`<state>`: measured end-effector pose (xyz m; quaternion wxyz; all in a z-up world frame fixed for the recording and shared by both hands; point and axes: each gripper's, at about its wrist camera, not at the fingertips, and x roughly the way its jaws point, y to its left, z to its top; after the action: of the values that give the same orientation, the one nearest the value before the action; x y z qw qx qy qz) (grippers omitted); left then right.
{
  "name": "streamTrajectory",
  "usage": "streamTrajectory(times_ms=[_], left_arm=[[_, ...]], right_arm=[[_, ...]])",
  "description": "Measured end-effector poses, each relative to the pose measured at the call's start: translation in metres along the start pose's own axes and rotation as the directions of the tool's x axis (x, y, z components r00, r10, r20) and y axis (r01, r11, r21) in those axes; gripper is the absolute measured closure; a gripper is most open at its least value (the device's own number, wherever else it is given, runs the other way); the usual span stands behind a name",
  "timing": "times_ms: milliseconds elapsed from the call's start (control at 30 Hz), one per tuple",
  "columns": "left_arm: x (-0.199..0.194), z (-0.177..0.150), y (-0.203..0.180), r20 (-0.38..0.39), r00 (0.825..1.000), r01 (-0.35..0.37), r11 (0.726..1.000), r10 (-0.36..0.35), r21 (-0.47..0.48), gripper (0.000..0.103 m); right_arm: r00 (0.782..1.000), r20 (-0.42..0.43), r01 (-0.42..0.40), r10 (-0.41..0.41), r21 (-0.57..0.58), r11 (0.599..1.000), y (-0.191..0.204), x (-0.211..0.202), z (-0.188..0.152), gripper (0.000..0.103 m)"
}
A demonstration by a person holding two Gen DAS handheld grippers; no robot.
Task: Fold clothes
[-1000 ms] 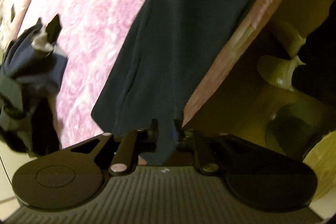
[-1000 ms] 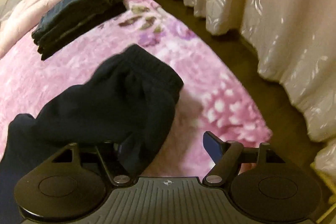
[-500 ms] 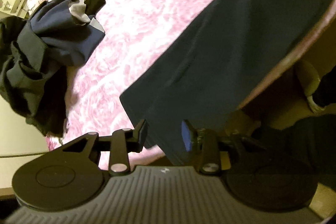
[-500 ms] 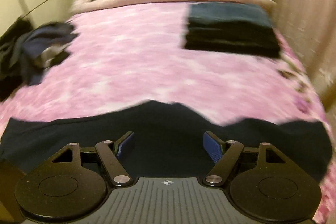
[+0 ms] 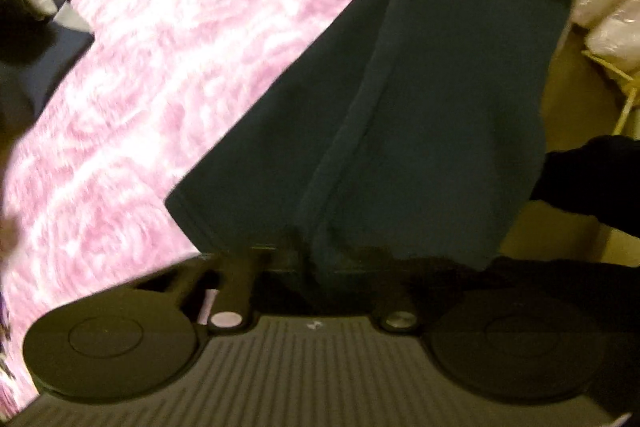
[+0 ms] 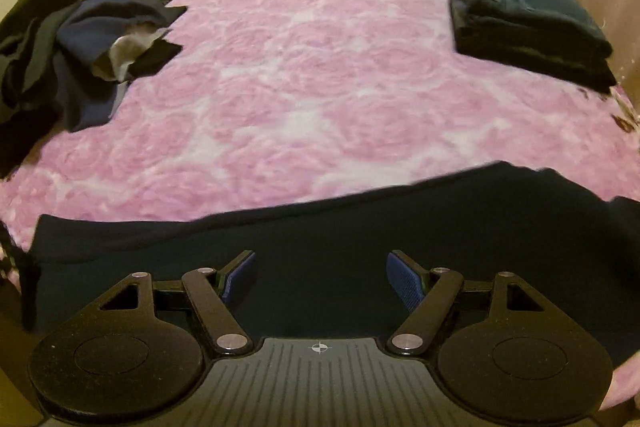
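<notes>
The dark navy garment [image 6: 320, 227] lies stretched crosswise along the pink bedspread's [image 6: 300, 87] near edge. My right gripper [image 6: 320, 281] hovers spread above it; my left gripper [image 5: 316, 267] is buried in its end, grip unclear.

Right wrist cam: sits at the near edge of the bed [image 6: 320, 87], faces straight across it toward the far end, wide view, low angle. Left wrist cam: much closer, tilted down over the near edge, rolled, bed surface filling upper left, floor [image 5: 568, 131] at right. Shared: dark garment [image 6: 320, 227] [image 5: 400, 107] along the near edge, pink blanket [image 5: 180, 67], and the rumpled clothes pile [image 6: 80, 47] [image 5: 36, 27] at left.
</notes>
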<state>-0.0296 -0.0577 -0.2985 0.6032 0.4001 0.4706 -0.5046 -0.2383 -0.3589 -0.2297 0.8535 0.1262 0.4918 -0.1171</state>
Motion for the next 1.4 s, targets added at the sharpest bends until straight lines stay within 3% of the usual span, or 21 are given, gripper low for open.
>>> streamTrajectory(times_ms=[67,133,200,267,300,367,500,667,767,867,1033,1200,1400], left_arm=[[-0.019,0.0,0.011,0.06,0.995,-0.078,0.997,0.077,0.013,0.097],[-0.022,0.001,0.03,0.074,0.993,-0.092,0.994,0.096,-0.051,0.095],[-0.009,0.002,0.039,0.012,0.997,-0.076,0.994,0.077,-0.075,0.094],[-0.003,-0.005,0.042,0.001,0.992,-0.126,0.989,0.126,-0.073,0.083],[-0.005,-0.011,0.043,0.005,0.989,-0.147,0.984,0.149,-0.102,0.073],[-0.012,-0.02,0.05,0.016,0.984,-0.17,0.971,0.176,-0.17,0.077],[-0.026,-0.037,0.042,0.052,0.991,-0.11,0.964,0.126,-0.243,0.078],[-0.017,-0.023,0.038,0.094,0.99,-0.082,0.969,0.107,-0.231,0.078],[0.001,-0.008,0.042,0.075,0.992,-0.08,0.975,0.097,-0.208,0.078],[0.018,0.006,0.046,0.051,0.995,-0.077,0.98,0.088,-0.186,0.07],[-0.002,0.017,0.044,0.026,0.993,-0.114,0.989,0.117,-0.099,0.071],[-0.027,0.077,0.038,0.089,0.989,-0.117,0.993,0.118,-0.01,0.072],[-0.023,0.208,-0.01,0.204,0.979,-0.048,0.995,0.028,0.091,0.072]], right_arm=[[1.0,-0.009,-0.018,0.017,-0.02,1.0,0.018,0.005,0.002,0.028],[0.998,-0.036,-0.043,0.042,-0.037,0.998,0.031,0.015,0.002,0.028],[0.996,-0.066,-0.056,0.053,-0.055,0.997,0.039,0.024,0.001,0.028],[0.994,-0.095,-0.068,0.061,-0.067,0.995,0.044,0.032,0.0,0.028],[0.992,-0.108,-0.075,0.067,-0.069,0.995,0.045,0.035,0.0,0.028],[0.988,-0.131,-0.096,0.085,-0.079,0.992,0.045,0.038,-0.006,0.028],[0.979,-0.185,-0.106,0.09,-0.079,0.991,0.043,0.049,-0.022,0.028],[0.969,-0.221,-0.115,0.107,-0.026,0.993,0.037,0.064,-0.038,0.028],[0.971,-0.227,-0.074,0.076,0.015,0.997,0.018,0.07,-0.04,0.028],[0.971,-0.234,-0.032,0.045,0.055,0.998,-0.001,0.075,-0.042,0.028],[0.958,-0.255,0.181,-0.132,0.178,0.967,-0.063,0.049,-0.046,0.028],[0.965,-0.117,0.259,-0.235,0.295,0.92,-0.131,-0.019,-0.042,0.028],[0.937,0.007,0.33,-0.348,0.3,0.895,-0.23,-0.063,-0.027,0.028]])
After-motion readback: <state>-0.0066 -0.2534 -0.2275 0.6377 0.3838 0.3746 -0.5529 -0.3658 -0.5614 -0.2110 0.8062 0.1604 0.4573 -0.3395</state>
